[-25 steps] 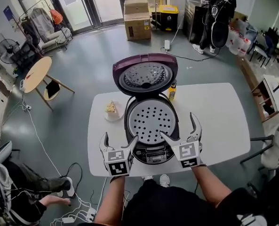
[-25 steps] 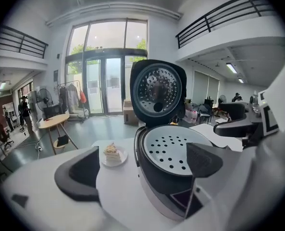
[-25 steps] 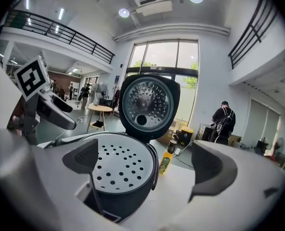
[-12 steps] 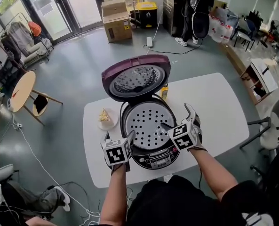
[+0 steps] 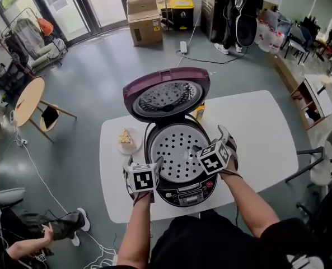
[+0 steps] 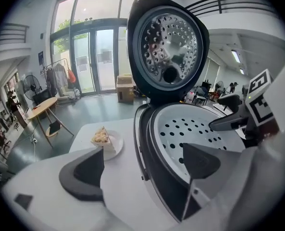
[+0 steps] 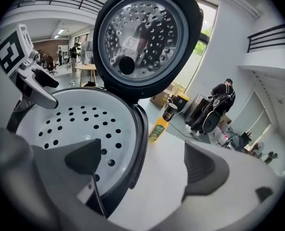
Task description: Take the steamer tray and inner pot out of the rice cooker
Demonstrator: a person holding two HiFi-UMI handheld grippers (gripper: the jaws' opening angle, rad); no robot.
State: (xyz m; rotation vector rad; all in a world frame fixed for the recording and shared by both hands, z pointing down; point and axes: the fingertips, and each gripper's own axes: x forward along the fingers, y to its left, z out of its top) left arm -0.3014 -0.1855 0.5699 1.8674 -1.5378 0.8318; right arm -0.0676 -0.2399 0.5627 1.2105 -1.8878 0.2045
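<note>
The rice cooker (image 5: 176, 156) stands on the white table with its purple lid (image 5: 166, 96) swung up. A white perforated steamer tray (image 5: 177, 150) fills its mouth and hides the inner pot. My left gripper (image 5: 144, 163) straddles the cooker's left rim (image 6: 143, 143), one finger over the tray (image 6: 180, 129) and one outside. Its jaws have just been closing a little, and the pads touch nothing. My right gripper (image 5: 209, 141) is open and straddles the right rim (image 7: 140, 129) in the same way: one finger (image 7: 84, 158) is above the tray (image 7: 80, 119), the other over the table.
A small plate with a slice of cake (image 5: 126, 138) sits left of the cooker. A yellow bottle (image 5: 200, 112) stands behind it on the right. The table (image 5: 261, 139) stretches further right. A person (image 5: 244, 10) stands far back by the boxes.
Both grippers have moved forward and down from the table's near edge, and now sit over the cooker's left and right rims. The cooker and tray have not shifted.
</note>
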